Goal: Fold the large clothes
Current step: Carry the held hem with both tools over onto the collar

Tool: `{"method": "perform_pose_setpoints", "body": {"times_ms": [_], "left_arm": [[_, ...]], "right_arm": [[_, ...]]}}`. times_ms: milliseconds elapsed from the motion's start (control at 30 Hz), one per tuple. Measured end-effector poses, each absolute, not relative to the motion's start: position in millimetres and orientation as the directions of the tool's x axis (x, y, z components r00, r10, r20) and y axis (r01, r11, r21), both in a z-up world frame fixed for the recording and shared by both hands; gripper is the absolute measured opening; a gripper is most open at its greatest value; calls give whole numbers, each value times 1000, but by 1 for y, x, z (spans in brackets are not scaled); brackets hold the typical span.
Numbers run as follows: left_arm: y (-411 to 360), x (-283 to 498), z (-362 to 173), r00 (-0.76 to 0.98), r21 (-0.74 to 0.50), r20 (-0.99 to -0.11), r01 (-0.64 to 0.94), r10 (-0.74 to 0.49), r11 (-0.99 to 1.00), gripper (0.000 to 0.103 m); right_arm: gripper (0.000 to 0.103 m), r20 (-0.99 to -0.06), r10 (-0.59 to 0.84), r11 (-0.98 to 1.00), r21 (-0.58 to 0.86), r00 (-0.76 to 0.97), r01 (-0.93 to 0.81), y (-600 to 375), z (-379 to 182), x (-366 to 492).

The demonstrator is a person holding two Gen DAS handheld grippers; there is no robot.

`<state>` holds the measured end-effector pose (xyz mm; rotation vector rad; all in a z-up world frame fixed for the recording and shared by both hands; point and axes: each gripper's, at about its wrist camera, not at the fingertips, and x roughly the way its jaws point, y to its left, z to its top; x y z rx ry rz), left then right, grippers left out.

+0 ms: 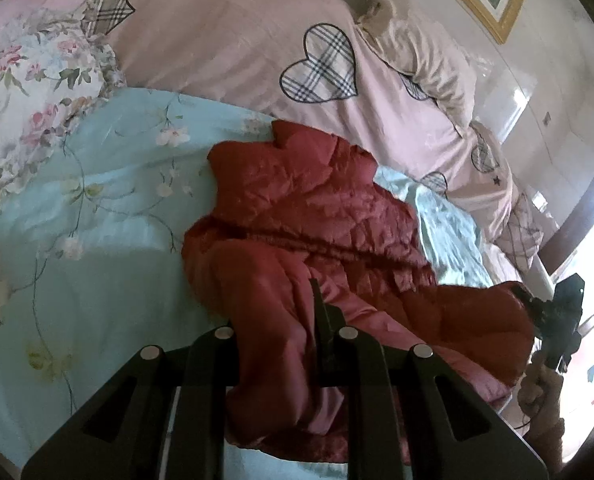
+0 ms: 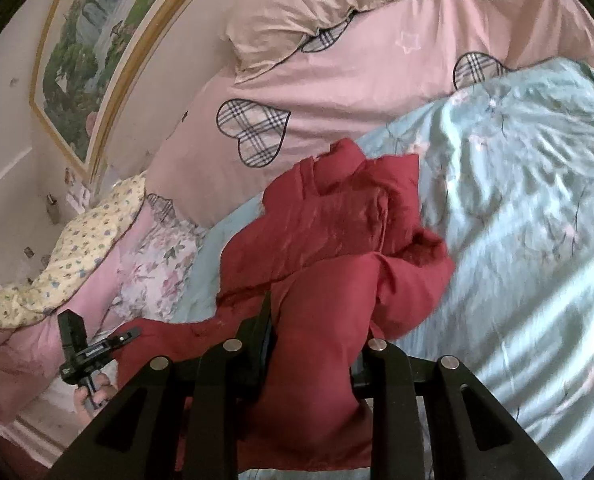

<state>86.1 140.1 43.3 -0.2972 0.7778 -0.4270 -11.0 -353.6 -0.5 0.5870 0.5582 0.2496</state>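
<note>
Your left gripper [image 1: 297,340] and right gripper [image 2: 313,344] each have their jaws clamped on a bunched fold of the dark red quilted puffy jacket [image 1: 317,216], which lies crumpled on the pale blue floral bedspread [image 1: 97,184] with its near edge raised between your two hands. Judging by its padded, shiny shell, it looks light, soft and likely slippery, so thick folds may slide out; you would do best gripping along a seam or hem, not loose padding
</note>
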Motion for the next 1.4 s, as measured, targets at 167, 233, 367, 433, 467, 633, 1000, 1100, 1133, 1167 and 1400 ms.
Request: {"method": "perform_pose_setpoints", "body": {"times_ms": [167,233,367,433,467,633,1000,1100,1133,1167,1400], "left_arm": [[132,101,53,664,-376,-608,244,-436,894,16],[129,107,55,671,-369,-605,239,-428,898,16],[128,120,57,673,-380,-604,227,-426,897,16],[127,126,59,677,-379,-604,220,-421,899,16],[126,129,59,679,-379,-603,218,-418,900,16],[122,146,61,686,-382,-605,196,-405,903,16],[110,191,62,693,-364,-619,163,-369,917,17],[106,205,60,693,-359,-625,154,-359,921,17],[104,210,58,694,-361,-625,150,-358,921,17],[103,214,57,693,-361,-626,147,-356,921,17],[94,259,42,682,-351,-655,106,-325,930,17]], "right_arm": [[25,-419,352,815,578,837,-54,-358,8,7],[25,-417,348,815,577,840,-51,-359,10,13],[26,-413,344,815,577,844,-50,-362,13,25],[26,-412,339,814,580,846,-45,-364,14,30],[26,-409,338,813,580,848,-44,-365,15,33],[27,-406,324,817,575,854,-36,-369,19,54],[31,-391,292,798,603,873,3,-386,15,99],[31,-391,280,794,607,877,18,-389,12,111],[31,-392,278,795,607,877,20,-390,11,115],[32,-393,273,795,606,878,24,-391,11,119],[32,-417,231,783,615,879,87,-402,-3,159]]}}
